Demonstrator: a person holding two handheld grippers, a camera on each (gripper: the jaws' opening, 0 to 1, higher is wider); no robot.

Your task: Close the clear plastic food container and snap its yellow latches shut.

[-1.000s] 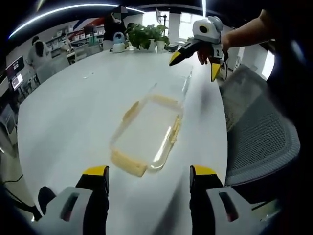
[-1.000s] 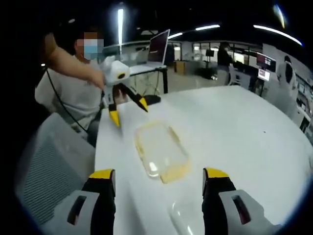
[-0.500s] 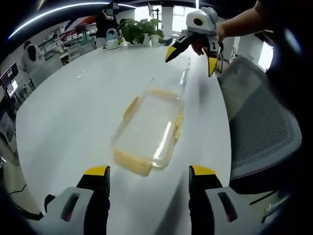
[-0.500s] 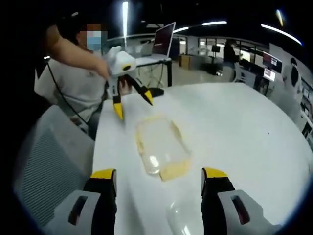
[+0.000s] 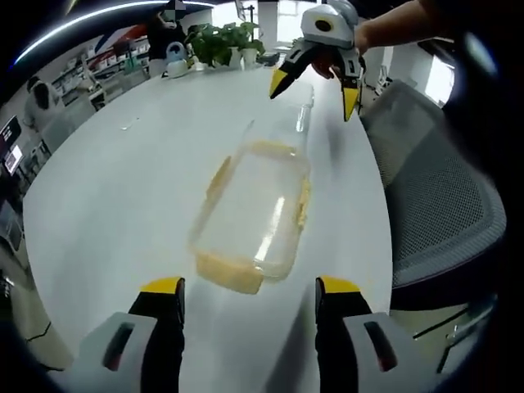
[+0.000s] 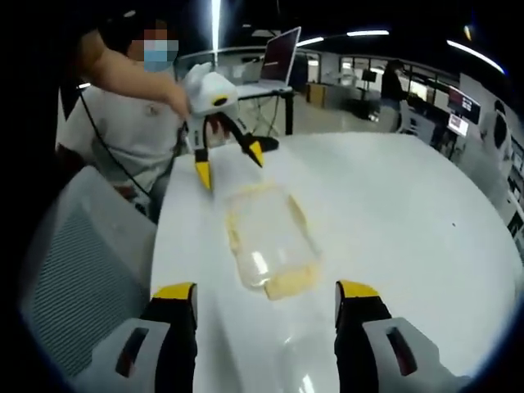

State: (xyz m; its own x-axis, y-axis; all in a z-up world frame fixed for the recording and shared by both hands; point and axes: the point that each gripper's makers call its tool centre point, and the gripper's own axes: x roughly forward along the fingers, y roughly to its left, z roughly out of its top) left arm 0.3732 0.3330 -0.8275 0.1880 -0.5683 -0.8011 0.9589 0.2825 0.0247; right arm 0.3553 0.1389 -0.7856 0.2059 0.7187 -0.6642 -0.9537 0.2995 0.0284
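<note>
Both claws are spread wide with nothing in them. The left claw (image 5: 250, 288) hovers just short of the container (image 5: 254, 209), which lies straight ahead of its jaws on the white table (image 5: 123, 188), a yellow latch (image 5: 231, 274) on the near end almost between the tips. The right claw (image 6: 266, 295) faces the same box (image 6: 264, 236) from the other end, its near latch (image 6: 293, 282) just ahead of the jaws too. In each view the other claw hangs in the air past the far end of the box: the right one (image 5: 315, 80) above the far edge, the left one (image 6: 229, 160) likewise. Looks like the approach step to me: the lid seems to sit on the box already, though it's clear plastic so I can't say if it's pressed home, and the side latches (image 5: 303, 203) look like they're sticking out, not snapped. Next move probably means lowering one claw onto the lid to pin it and pushing a latch in with the other. Past the box there's a plant (image 5: 217, 49) and a mesh chair (image 5: 442, 188) beside the table, nothing in the way.
</note>
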